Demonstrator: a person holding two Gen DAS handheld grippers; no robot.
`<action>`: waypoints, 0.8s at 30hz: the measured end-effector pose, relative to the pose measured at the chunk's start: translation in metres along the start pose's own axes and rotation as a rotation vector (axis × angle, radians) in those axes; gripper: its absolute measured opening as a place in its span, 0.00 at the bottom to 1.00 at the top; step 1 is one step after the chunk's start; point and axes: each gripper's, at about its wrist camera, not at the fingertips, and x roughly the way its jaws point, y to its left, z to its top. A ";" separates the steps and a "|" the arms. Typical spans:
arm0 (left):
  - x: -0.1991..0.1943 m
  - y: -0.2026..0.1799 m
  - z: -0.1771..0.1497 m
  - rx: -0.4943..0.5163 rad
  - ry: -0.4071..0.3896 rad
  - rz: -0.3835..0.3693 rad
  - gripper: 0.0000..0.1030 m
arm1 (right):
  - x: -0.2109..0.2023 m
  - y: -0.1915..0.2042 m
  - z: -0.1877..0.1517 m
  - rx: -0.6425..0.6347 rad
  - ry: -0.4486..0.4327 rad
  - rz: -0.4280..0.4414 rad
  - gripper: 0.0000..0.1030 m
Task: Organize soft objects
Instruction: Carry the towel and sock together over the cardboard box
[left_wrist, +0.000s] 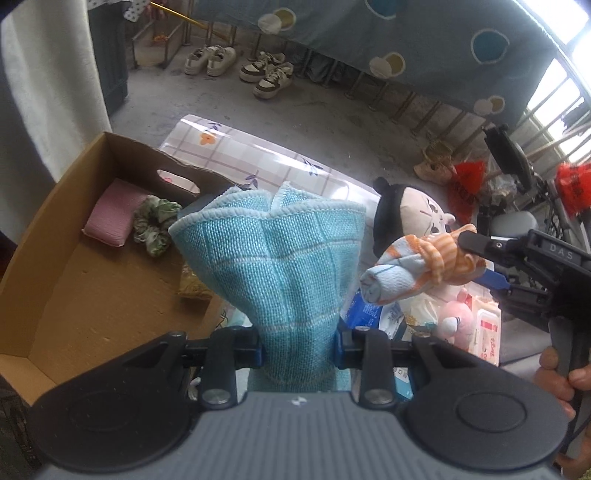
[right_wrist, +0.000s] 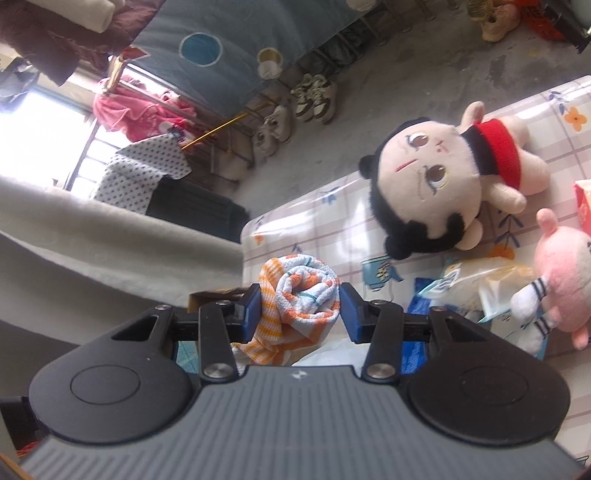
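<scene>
Two cloths held above the table

The blue cloth (left_wrist: 273, 254) is clamped in the left gripper (left_wrist: 299, 341) beside the box (left_wrist: 74, 236); the striped towel (right_wrist: 299, 295), rolled, is pinched in the right gripper (right_wrist: 301, 310) near the doll (right_wrist: 443, 184) on the table (right_wrist: 561, 147).

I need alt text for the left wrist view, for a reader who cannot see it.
The left tool grips a bunched light blue cloth beside an open cardboard box that holds a pink pad and a green scrunchie. To the right, the right tool holds a rolled orange-striped towel in front of a black-haired plush doll.
</scene>
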 end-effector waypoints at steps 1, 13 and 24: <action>-0.003 0.006 -0.001 -0.010 -0.005 -0.003 0.32 | 0.000 0.005 -0.002 -0.002 0.007 0.010 0.42; -0.046 0.133 0.004 -0.032 0.045 0.020 0.32 | 0.022 0.096 -0.069 0.053 0.053 0.066 0.42; -0.017 0.194 0.035 0.117 0.102 0.061 0.32 | 0.100 0.159 -0.120 0.058 0.074 0.036 0.42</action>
